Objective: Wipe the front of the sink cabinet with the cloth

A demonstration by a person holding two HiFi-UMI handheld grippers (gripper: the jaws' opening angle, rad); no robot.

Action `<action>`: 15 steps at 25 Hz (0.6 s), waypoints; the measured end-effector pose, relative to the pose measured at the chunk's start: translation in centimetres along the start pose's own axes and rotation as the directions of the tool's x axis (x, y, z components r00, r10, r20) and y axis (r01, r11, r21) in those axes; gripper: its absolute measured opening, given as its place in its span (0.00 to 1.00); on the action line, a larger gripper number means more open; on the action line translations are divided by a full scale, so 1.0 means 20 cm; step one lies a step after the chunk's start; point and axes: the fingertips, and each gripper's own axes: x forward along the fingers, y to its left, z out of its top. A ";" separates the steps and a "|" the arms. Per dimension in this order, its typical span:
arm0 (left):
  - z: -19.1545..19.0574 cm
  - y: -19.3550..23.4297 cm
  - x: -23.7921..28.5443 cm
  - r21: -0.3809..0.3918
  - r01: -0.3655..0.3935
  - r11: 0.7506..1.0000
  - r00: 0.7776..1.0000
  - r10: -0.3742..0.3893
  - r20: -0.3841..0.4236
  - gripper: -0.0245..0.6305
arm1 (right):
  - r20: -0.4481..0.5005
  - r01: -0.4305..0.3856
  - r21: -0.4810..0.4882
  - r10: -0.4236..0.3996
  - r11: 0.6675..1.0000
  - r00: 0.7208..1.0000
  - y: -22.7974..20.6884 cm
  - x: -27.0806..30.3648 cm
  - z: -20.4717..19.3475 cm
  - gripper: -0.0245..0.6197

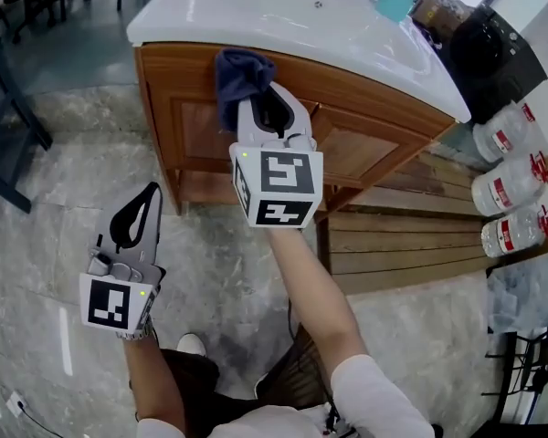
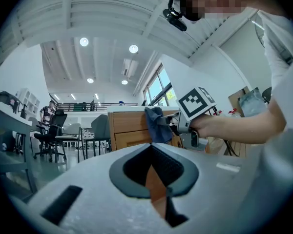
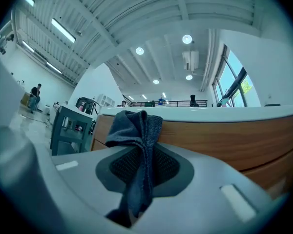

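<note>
task thing: the dark blue cloth (image 1: 238, 78) is bunched against the top rail of the sink cabinet (image 1: 370, 149) front, towards its left end, just under the edge of the white tabletop (image 1: 283, 21).
right gripper: the right gripper (image 1: 272, 93) has its jaws pinching a fold of the cloth; the right gripper view shows the cloth (image 3: 136, 130) running down between them and flopping over the tips.
left gripper: the left gripper (image 1: 152, 192) hangs low at near left, well apart from the cabinet, jaws pressed together on nothing.
stage: judged to be wiping the upper rail; the door panels below look undone.
risk, slip: only a narrow fold is gripped, so rubbing across the wood could drag the cloth out of the jaws.
risk, scrape: the bunch is loose; if it shifts aside, the hard jaw tips could meet the wood and mark it.
risk, missed area: a small wad wipes a thin strip, so patches may be skipped.
right of cabinet: water bottles (image 1: 511, 185) lie at the far right, well apart.
</note>
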 end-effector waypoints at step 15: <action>0.00 -0.15 0.13 -0.018 0.047 0.999 0.999 -0.047 0.015 0.04 | -0.008 0.183 -0.028 -0.184 0.983 0.983 -0.60 -0.26 -0.05 0.14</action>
